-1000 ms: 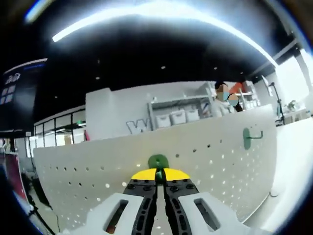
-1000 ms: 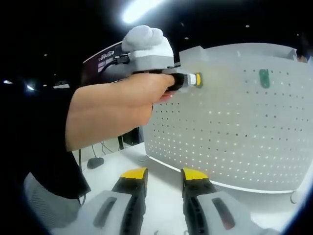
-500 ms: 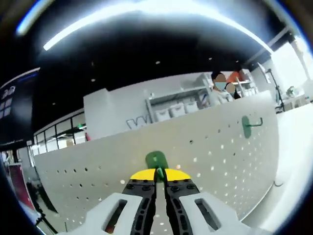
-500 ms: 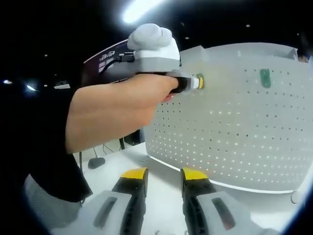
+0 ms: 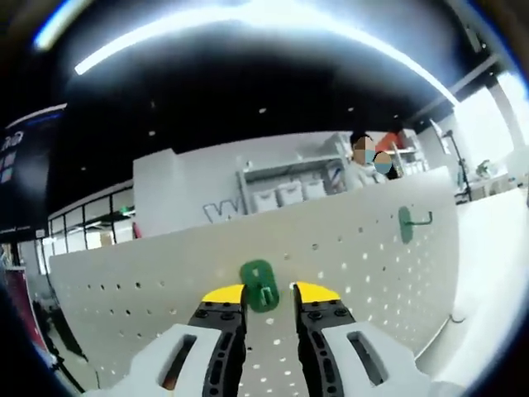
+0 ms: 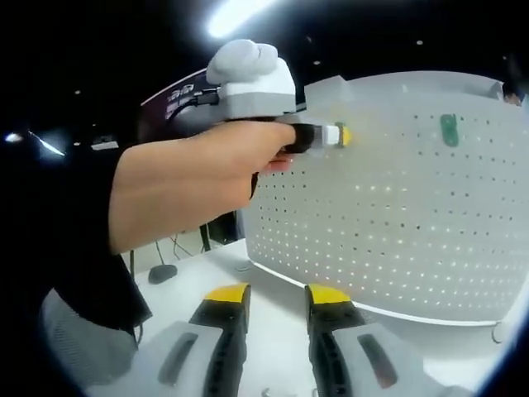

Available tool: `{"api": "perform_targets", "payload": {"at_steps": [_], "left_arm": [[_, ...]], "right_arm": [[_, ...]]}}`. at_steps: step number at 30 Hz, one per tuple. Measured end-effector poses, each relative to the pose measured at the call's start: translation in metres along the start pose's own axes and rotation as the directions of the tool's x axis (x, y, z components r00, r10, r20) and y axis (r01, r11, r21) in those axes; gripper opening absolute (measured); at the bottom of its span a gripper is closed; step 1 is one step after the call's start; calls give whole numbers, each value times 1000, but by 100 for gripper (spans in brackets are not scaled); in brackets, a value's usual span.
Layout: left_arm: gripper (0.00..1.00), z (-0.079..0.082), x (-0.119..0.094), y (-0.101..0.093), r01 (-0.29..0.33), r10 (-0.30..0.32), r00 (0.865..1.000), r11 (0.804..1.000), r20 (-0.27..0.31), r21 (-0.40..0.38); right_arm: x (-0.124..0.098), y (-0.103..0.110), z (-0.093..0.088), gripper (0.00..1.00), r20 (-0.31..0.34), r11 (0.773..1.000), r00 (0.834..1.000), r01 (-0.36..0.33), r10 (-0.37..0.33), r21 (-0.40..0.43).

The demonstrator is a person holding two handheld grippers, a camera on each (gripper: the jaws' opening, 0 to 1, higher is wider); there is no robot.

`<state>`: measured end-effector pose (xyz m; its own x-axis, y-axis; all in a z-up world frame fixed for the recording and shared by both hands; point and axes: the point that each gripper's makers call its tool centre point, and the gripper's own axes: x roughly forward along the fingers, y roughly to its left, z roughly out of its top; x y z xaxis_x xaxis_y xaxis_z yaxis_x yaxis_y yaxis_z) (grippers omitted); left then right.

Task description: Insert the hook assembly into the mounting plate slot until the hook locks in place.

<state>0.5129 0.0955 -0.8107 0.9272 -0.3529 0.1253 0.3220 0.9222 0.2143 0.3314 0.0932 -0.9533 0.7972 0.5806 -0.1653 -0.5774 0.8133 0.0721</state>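
Observation:
A white perforated mounting plate (image 5: 364,265) stands upright in front of me. A green hook (image 5: 259,285) sits flat against it, between the yellow tips of my left gripper (image 5: 269,294), whose jaws stand apart and open around it without touching it. A second green hook (image 5: 405,223) hangs on the plate to the right. In the right gripper view the left gripper (image 6: 340,135) is held up at the plate (image 6: 397,215) by a hand, and the second hook (image 6: 447,130) hangs further right. My right gripper (image 6: 278,296) is open and holds nothing, low over the table.
The person's forearm (image 6: 182,190) and dark sleeve cross the left of the right gripper view. The white table (image 6: 211,265) carries a black cable and a small dark object (image 6: 161,273). Behind the plate stand shelves with bins (image 5: 281,196) and a person.
My left gripper's jaws have gone from shut on the green hook to open. The hook stays on the plate between them. The right gripper has not moved.

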Motion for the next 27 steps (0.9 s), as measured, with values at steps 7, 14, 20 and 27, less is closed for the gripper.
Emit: {"api": "perform_targets", "payload": {"at_steps": [7,14,20,27], "left_arm": [[31,0,-8,-2,32,-31,999,999,10,-12],[38,-5,-15,-2,47,-47,999,998,9,-33],[41,-8,-21,0,61,-60,998,997,9,-41],[44,-6,-31,3,70,-69,997,997,19,-44]], "right_arm": [[0,-2,-2,24,-4,1000,1000,5,-5,-3],[-1,-4,-2,24,-5,1000,1000,9,-9,-5],[0,-5,-3,24,-8,1000,1000,12,-12,-6],[0,-6,-4,24,-12,1000,1000,15,-15,-8]]}}
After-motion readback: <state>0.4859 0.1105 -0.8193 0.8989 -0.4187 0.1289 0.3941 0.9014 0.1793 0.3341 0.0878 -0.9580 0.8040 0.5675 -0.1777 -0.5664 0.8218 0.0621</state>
